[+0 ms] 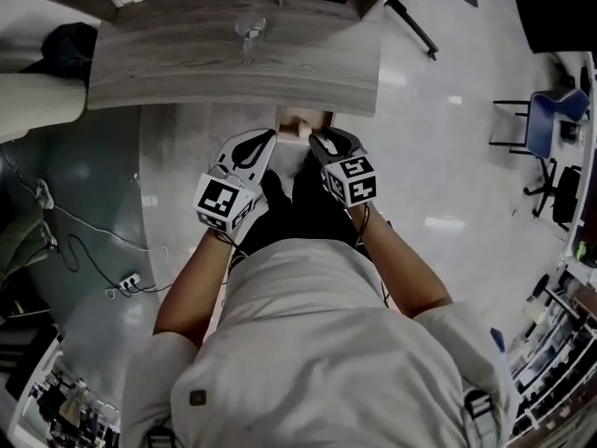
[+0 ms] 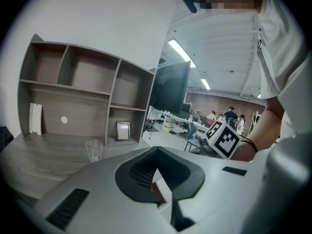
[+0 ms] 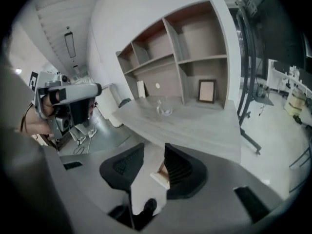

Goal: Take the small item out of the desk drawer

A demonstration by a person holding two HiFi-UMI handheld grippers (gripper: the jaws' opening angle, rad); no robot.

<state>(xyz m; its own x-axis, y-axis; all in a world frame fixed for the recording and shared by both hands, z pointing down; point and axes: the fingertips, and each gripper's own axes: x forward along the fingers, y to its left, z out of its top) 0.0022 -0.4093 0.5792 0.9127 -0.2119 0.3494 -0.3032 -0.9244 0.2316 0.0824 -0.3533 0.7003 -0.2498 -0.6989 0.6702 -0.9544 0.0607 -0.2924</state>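
1. Nearest to me was my white shirt (image 1: 317,343), with both bare forearms reaching forward from it over my dark trousers (image 1: 298,203).
2. My left tongs (image 1: 267,138) sat just beside my right tongs (image 1: 318,142). They were side by side but not touching, both low in front of the desk (image 1: 187,63) and below its front edge.
3. The marker cube on the left tongs (image 1: 222,201) and the marker cube on the right tongs (image 1: 352,180) faced up toward my head.
4. The left tongs had their black pads (image 2: 140,172) together at the tips, with nothing clamped in them.
5. The right tongs stood apart and gripped nothing; only floor and a pale wooden corner showed through the gap.
6. That pale wood was the drawer (image 1: 300,117), just ahead of both tong tips and tucked under the desk's front edge.
7. I could not make out the small item in any view.
8. A clear drinking glass (image 1: 252,32) stood upright on the grey wood-grain desktop, well back from the edge.
9. Behind it, at the rear of the desk, stood an open shelf unit (image 2: 73,96). A small picture frame (image 2: 123,130) stood in its lower right compartment.
10. On the floor to my left lay a power strip (image 1: 126,283) with trailing cables.
11. Far off to the right stood a blue chair (image 1: 550,119).
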